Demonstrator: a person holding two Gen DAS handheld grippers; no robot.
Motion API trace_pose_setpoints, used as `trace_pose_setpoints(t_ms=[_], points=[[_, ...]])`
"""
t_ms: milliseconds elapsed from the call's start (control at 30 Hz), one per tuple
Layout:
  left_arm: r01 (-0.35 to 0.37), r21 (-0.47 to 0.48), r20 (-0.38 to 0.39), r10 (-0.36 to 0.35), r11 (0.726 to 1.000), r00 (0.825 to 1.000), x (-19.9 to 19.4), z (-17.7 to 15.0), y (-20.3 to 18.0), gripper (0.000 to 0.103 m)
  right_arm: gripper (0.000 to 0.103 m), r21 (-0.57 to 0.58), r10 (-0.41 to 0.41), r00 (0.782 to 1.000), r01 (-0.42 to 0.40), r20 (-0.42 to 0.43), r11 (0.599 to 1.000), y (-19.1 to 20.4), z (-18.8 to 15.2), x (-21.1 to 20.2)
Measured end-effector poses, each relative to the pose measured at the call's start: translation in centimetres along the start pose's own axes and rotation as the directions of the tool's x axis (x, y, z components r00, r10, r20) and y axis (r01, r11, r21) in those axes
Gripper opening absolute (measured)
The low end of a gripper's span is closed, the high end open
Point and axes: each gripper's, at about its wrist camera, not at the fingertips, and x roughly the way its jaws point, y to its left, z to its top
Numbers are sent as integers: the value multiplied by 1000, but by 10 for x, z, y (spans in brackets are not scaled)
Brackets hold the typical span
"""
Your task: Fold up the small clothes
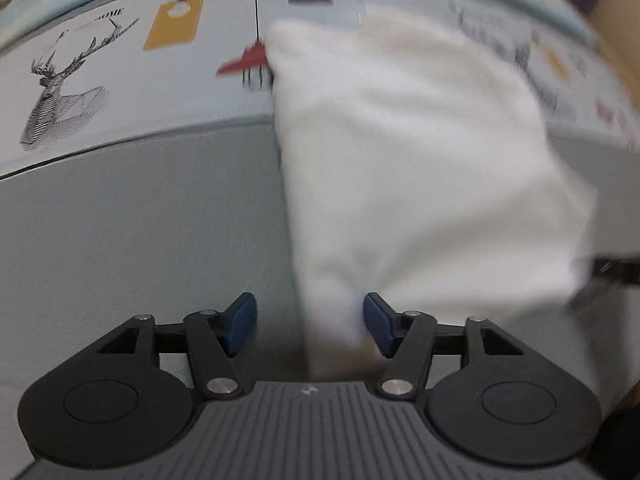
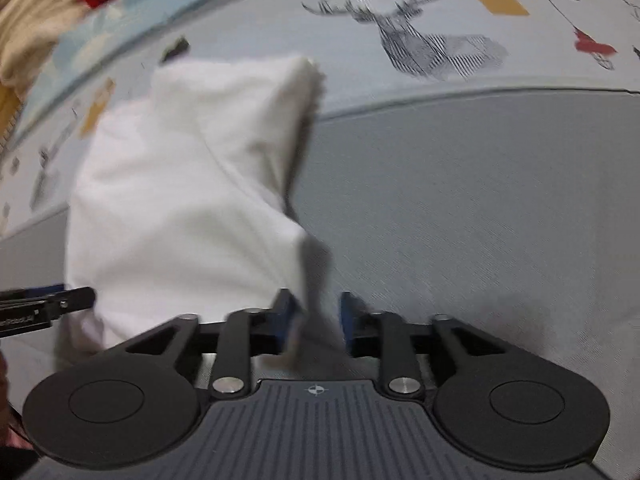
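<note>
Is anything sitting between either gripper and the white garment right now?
Nothing visible. The white garment already runs between the open pads of the left gripper and of the right gripper; only bare grey surface lies around it.

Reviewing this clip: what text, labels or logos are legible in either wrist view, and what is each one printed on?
"...OME": partial word above the deer drawing on the printed cloth; its first letters are blurred.
Lettering above the deer in the right wrist view: too blurred to read.
Print on the other claw's side at the left edge of the right wrist view: too small to read.
Round crosshair logo on the right claw's body: a sign, no letters.
White garment: no text visible.
</note>
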Motion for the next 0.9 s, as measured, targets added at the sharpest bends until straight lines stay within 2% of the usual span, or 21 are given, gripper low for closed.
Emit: trace_pose_setpoints(t_ms=[67, 100, 133, 167, 200, 233, 300, 367, 433, 500, 533, 567, 600, 633, 700, 800, 900], points=[[-65, 51, 42, 63, 997, 997, -17, -10, -6, 74, 29, -66, -154, 988, 152, -25, 986, 1, -12, -4], [-114, 69, 99, 107, 991, 989, -34, -14, -8, 77, 30, -92, -211, 978, 210, 6, 973, 2, -16, -12], [-139, 69, 155, 127, 988, 980, -51, -18, -10, 80, 30, -103, -227, 971, 234, 79, 967, 4, -19, -28], [-155, 54, 229, 138, 987, 964, -72, -24, -12, 89, 32, -96, -204, 966, 221, 158, 971, 5, -22, -47], [-158, 35, 298, 140, 987, 944, -92, -32, -13, 93, 41, -86, -173, 957, 197, 233, 977, 7, -26, -66], [-155, 23, 358, 137, 988, 924, -109, -39, -16, 94, 49, -76, -140, 938, 173, 318, 982, 9, -33, -89], [-156, 1, 463, 138, 988, 876, -141, -58, -24, 96, 81, -73, -112, 887, 161, 448, 984, 16, -53, -125], [-150, -33, 523, 145, 988, 840, -168, -82, -33, 96, 92, -91, -84, 832, 160, 549, 983, 25, -79, -155], [-125, -70, 551, 143, 990, 823, -185, -101, -41, 96, 94, -123, -50, 798, 153, 600, 981, 35, -105, -173], [-78, -98, 563, 120, 992, 818, -195, -124, -47, 96, 95, -139, -32, 771, 155, 636, 978, 41, -128, -185], [-49, -115, 561, 106, 992, 821, -197, -133, -51, 97, 96, -136, -33, 761, 159, 648, 978, 45, -139, -190], [-35, -132, 552, 103, 991, 828, -197, -142, -54, 98, 97, -135, -30, 756, 155, 654, 979, 49, -147, -195], [-25, -159, 527, 106, 987, 843, -195, -153, -60, 102, 100, -137, -21, 753, 148, 658, 979, 51, -155, -200], [-20, -186, 497, 111, 982, 861, -190, -154, -59, 102, 102, -138, -18, 751, 144, 660, 980, 53, -162, -204], [14, -223, 455, 91, 975, 886, -190, -161, -62, 102, 102, -134, -28, 762, 150, 648, 980, 57, -171, -207], [-13, -208, 449, 107, 978, 887, -186, -163, -68, 102, 102, -149, -24, 786, 147, 617, 978, 65, -174, -202], [-21, -206, 435, 111, 978, 894, -174, -156, -71, 102, 102, -154, -38, 798, 162, 601, 975, 72, -174, -197]])
